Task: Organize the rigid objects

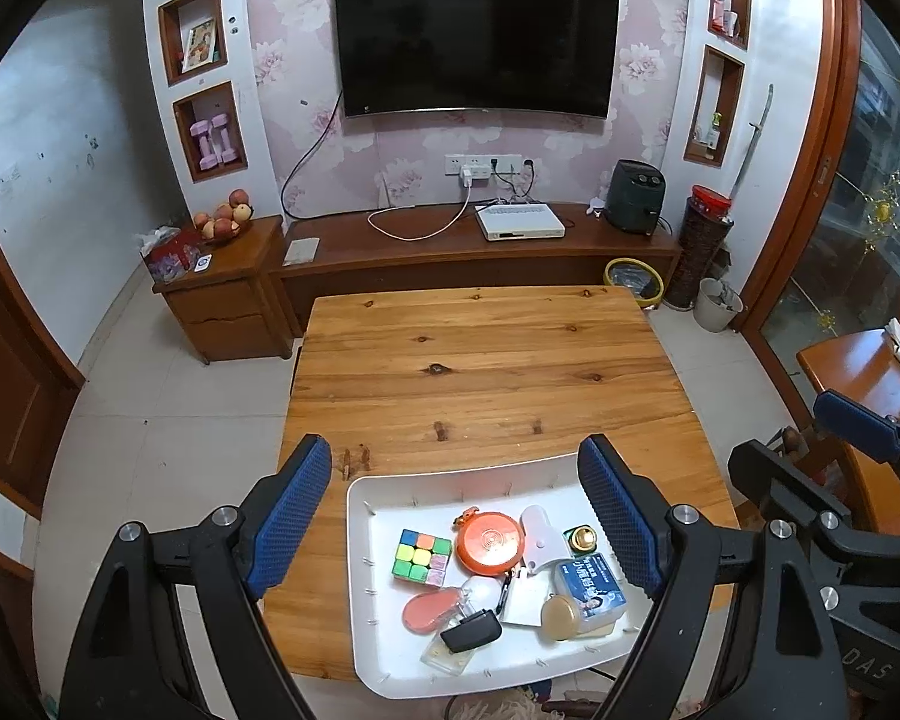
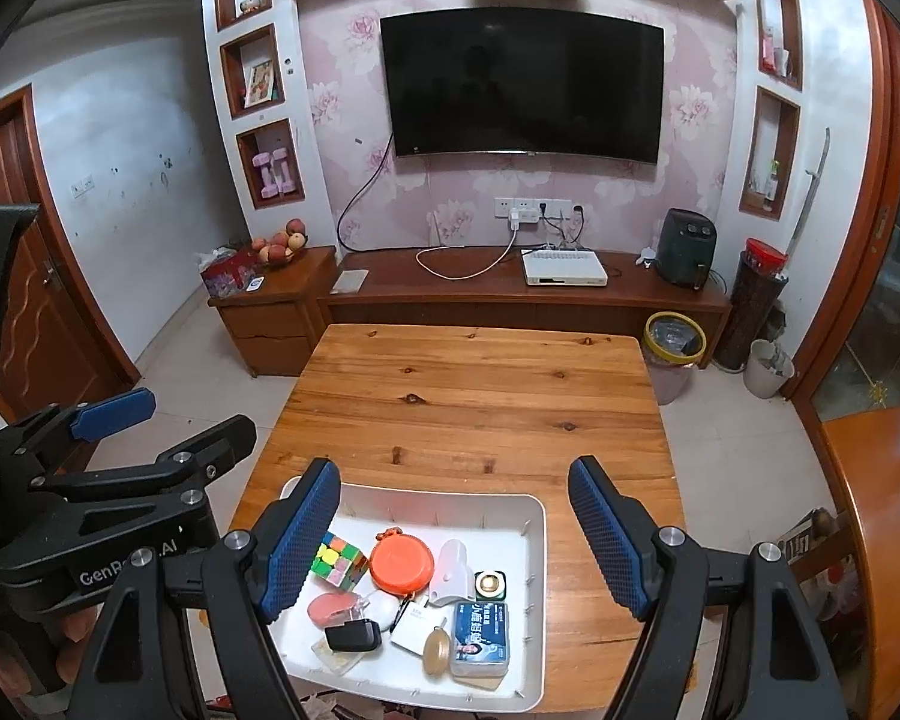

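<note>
A wooden surface [image 1: 486, 360] fills the middle of both views, its far half bare boards right up to the far edge. Tiled floor [image 1: 168, 420] lies open on its left and right sides. Beyond the far edge a low cabinet runs along the wall under a dark television [image 1: 477, 42].

A white tray [image 1: 384, 486] sits at the near edge of the surface, with its near rim hanging slightly past that edge. Small rigid things crowd its near part, many touching: an orange round case [image 1: 489, 543], a colour cube [image 1: 421, 557] to its left, a blue-labelled box [image 1: 591, 591] on the right, a black key fob [image 1: 471, 630] nearest the camera.

The left tongs [image 1: 456, 516] hover above the tray, blue pads spread wide, gripping nothing. The right tongs [image 2: 453, 531] hover likewise, spread wide and empty.
</note>
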Motion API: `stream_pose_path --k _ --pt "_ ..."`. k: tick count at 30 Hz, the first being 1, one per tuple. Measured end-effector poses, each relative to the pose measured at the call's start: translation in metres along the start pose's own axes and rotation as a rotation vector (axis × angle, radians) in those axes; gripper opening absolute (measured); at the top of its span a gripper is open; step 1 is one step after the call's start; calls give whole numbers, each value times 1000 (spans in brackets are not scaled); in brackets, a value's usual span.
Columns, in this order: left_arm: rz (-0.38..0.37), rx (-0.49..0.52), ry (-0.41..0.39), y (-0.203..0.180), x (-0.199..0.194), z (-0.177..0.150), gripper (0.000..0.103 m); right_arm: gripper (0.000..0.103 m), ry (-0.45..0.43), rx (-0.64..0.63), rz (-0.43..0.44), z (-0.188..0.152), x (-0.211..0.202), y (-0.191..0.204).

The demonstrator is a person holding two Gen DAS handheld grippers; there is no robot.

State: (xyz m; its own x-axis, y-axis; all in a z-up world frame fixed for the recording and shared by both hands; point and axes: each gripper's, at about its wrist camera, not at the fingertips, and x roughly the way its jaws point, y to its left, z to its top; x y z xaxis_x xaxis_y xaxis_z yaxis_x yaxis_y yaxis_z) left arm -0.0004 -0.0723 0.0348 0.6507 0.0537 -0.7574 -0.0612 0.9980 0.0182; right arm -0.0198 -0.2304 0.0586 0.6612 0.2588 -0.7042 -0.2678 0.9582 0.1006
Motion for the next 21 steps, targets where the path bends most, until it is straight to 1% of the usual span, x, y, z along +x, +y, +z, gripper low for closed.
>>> stream_pose_path --k 21 --pt "8 -7 4 1 1 1 86 79 6 9 -6 -1 11 -4"
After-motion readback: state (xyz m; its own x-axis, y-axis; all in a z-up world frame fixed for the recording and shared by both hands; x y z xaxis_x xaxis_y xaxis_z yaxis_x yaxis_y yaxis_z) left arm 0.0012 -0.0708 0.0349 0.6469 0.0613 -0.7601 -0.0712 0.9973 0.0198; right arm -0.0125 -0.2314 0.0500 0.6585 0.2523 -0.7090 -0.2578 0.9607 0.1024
